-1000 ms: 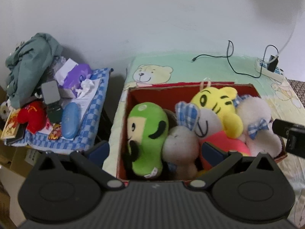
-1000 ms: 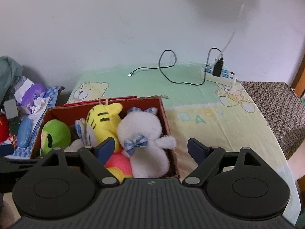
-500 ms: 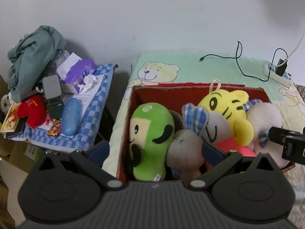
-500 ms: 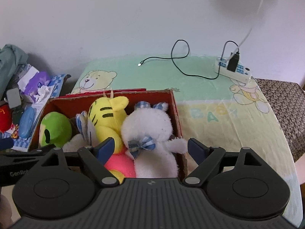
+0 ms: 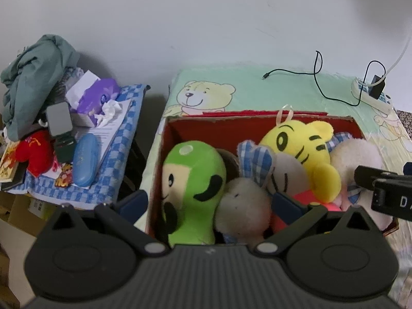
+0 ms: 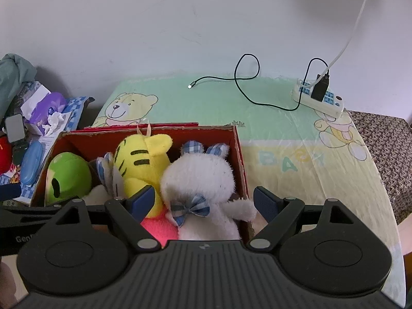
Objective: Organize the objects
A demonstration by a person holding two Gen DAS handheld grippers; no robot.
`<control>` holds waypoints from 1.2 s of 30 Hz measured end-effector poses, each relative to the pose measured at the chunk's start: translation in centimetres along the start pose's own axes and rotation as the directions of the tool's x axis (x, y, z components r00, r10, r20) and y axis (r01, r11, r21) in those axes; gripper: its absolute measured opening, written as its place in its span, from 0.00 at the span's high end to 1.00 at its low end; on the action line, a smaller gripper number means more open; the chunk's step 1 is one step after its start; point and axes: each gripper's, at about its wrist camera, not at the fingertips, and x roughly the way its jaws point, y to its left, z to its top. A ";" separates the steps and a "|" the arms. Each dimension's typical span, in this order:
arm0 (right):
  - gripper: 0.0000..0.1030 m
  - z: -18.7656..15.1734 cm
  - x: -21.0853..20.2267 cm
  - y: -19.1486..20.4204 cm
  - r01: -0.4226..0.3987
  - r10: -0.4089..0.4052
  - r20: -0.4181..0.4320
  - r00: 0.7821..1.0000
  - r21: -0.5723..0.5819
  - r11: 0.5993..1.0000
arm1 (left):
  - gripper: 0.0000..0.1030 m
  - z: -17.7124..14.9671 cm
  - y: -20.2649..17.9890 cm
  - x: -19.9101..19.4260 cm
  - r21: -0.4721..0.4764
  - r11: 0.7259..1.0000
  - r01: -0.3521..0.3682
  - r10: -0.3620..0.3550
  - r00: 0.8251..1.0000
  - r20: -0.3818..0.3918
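A red cardboard box (image 5: 177, 126) (image 6: 237, 149) stands on the bear-print sheet and is packed with plush toys. A green plush (image 5: 193, 177) (image 6: 67, 175) leans at its left end. Beside it lie a grey round plush (image 5: 244, 206), a grey bunny with checked ears (image 5: 257, 159), a yellow tiger (image 5: 301, 144) (image 6: 141, 159) and a white plush with a checked bow (image 6: 200, 177). My left gripper (image 5: 209, 200) hangs open above the green and grey toys. Over the white plush my right gripper (image 6: 204, 200) stands open, holding nothing. Part of the right gripper's body (image 5: 386, 188) shows at the right edge of the left wrist view.
A side table with a blue checked cloth (image 5: 116, 170) holds a blue case (image 5: 85, 162), a red plush (image 5: 36, 152), a purple tissue pack (image 5: 95, 97) and bundled green cloth (image 5: 36, 72). A black cable (image 6: 244, 82) and white power strip (image 6: 319, 100) lie on the sheet behind the box.
Both grippers have moved forward and down toward the box, so the toys look larger. Their jaws stay open and no toy has moved.
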 end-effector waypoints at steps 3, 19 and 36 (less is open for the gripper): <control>0.17 0.0 0.1 0.0 -0.011 0.011 -0.005 1.000 0.003 1.000 | 0.00 -0.1 -0.1 0.0 0.000 1.000 -0.004 0.004 1.000 -0.004; 0.17 -0.6 -0.1 -0.1 -0.041 0.041 -0.022 0.999 0.004 0.999 | 0.00 -1.0 0.0 -1.0 -0.013 1.000 -0.018 0.018 1.000 0.000; 0.17 -1.8 -0.8 0.1 -0.060 0.060 -0.019 0.998 0.013 0.998 | 0.00 -2.1 0.7 -1.7 -0.027 0.999 -0.043 0.043 0.999 0.005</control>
